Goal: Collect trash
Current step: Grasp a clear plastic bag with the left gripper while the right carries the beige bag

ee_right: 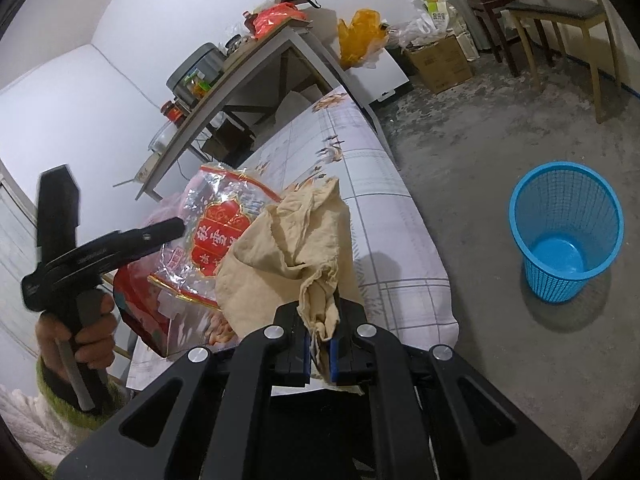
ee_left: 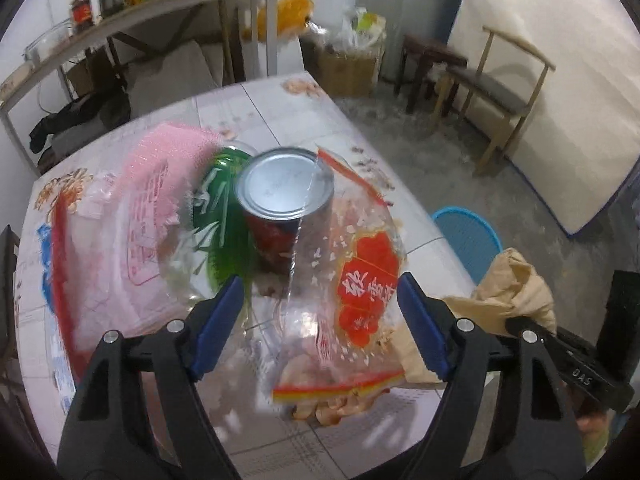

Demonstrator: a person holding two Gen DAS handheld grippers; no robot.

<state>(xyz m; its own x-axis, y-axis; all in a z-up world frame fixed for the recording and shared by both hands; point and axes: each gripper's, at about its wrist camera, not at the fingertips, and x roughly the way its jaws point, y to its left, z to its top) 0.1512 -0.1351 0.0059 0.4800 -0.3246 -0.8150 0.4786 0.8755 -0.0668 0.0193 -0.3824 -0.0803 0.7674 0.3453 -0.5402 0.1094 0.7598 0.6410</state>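
My left gripper (ee_left: 320, 304) is open above the table, its blue pads either side of a clear snack bag with red print (ee_left: 360, 300). Beyond it stand a red can with a silver lid (ee_left: 285, 200), a green plastic bottle (ee_left: 218, 208) and pink plastic packaging (ee_left: 156, 204). My right gripper (ee_right: 320, 344) is shut on a crumpled beige paper bag (ee_right: 288, 256) held above the table's edge; the bag also shows in the left wrist view (ee_left: 508, 292). The snack bag (ee_right: 216, 224) and the left gripper (ee_right: 168, 228) show in the right wrist view.
A blue mesh waste basket (ee_right: 568, 240) stands on the concrete floor right of the table, also seen in the left wrist view (ee_left: 468, 240). The table (ee_right: 360, 184) has a patterned cloth. A cluttered shelf (ee_right: 224, 80), cardboard box (ee_right: 440, 60) and wooden chairs (ee_right: 560, 12) stand behind.
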